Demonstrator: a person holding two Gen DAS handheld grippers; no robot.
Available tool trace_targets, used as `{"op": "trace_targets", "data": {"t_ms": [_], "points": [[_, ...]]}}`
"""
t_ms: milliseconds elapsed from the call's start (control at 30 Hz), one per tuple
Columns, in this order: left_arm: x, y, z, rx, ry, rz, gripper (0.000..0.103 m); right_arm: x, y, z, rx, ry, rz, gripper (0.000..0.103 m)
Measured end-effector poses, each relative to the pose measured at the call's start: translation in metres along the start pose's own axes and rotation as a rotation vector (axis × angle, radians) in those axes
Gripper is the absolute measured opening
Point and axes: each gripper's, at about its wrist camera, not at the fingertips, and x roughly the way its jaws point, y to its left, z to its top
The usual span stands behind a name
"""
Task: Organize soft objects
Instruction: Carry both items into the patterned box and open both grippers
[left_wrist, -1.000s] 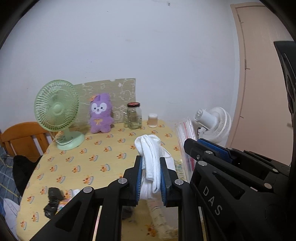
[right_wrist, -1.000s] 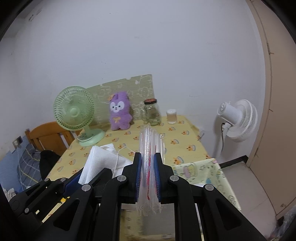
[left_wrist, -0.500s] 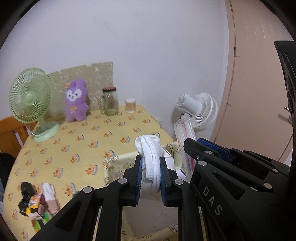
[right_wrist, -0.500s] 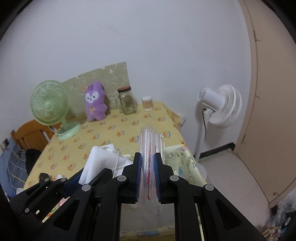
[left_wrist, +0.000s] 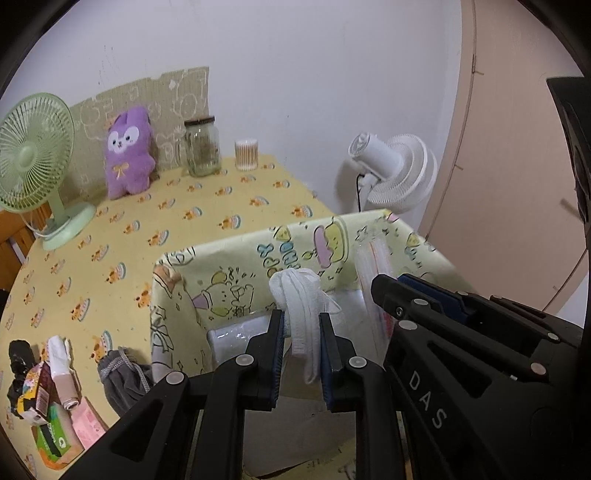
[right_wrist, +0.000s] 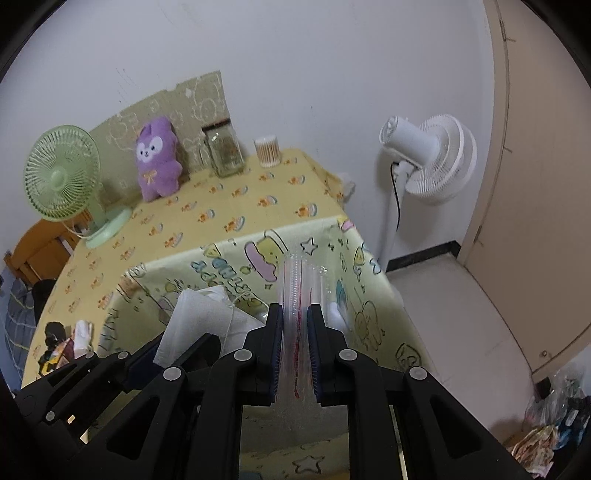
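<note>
Both grippers have dipped toward the patterned box (left_wrist: 236, 273) at the surface's near edge, left gripper (left_wrist: 302, 354) clamped on a limp white cloth (left_wrist: 299, 295), right gripper (right_wrist: 295, 350) pinching a slippery clear zip bag (right_wrist: 295, 284) by its stiffer rim.

Soft, even indoor light, faint shadows, no glare; sharp centre, strong fisheye bending, dark vignetted corners.

Black plastic left gripper (left_wrist: 301, 325) and right gripper (right_wrist: 295, 321), blue pads inside, round silver screws, white letters "DAS".
</note>
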Motion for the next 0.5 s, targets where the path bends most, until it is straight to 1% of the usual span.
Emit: {"op": "trace_targets", "data": {"t_ms": [267, 367, 500], "points": [[0.008, 0.003, 0.003, 0.023, 0.000, 0.014, 0.016, 0.012, 0.000, 0.003, 0.010, 0.006, -0.005, 0.017], [0.008, 0.002, 0.004, 0.028, 0.013, 0.009, 0.021, 0.013, 0.001, 0.003, 0.015, 0.019, 0.001, 0.019], [0.008, 0.000, 0.004, 0.034, 0.032, 0.002, 0.025, 0.012, -0.002, 0.003, 0.016, 0.035, -0.002, 0.025]]}}
